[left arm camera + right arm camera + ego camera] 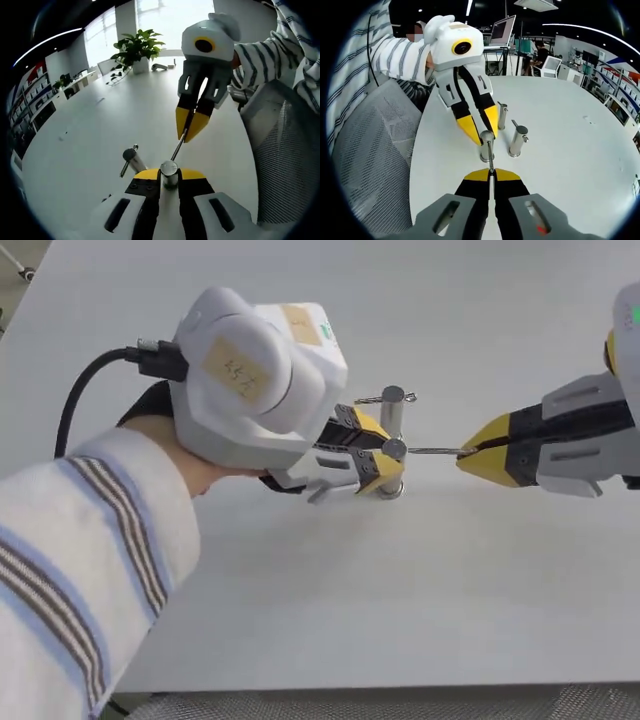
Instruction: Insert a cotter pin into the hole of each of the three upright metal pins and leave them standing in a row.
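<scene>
One shiny metal pin [487, 145] clamped in left claw [169, 177], thin cotter pin [435, 451] pinched in right claw [476, 452]

- metal pin [394, 450]: polished steel, smooth and pretty shiny
- cotter pin [435, 451]: thin bare metal wire
- left tongs [382, 452]: glossy white plastic shell, matt yellow tips
- bench [330, 590]: white, matt, faintly grainy
- sleeve [80, 540]: soft striped knit cloth

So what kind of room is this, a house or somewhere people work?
Probably an open office or lab, not a home: a long white table with a potted plant by its far end, a mesh chair, and a monitor on a stand.
</scene>
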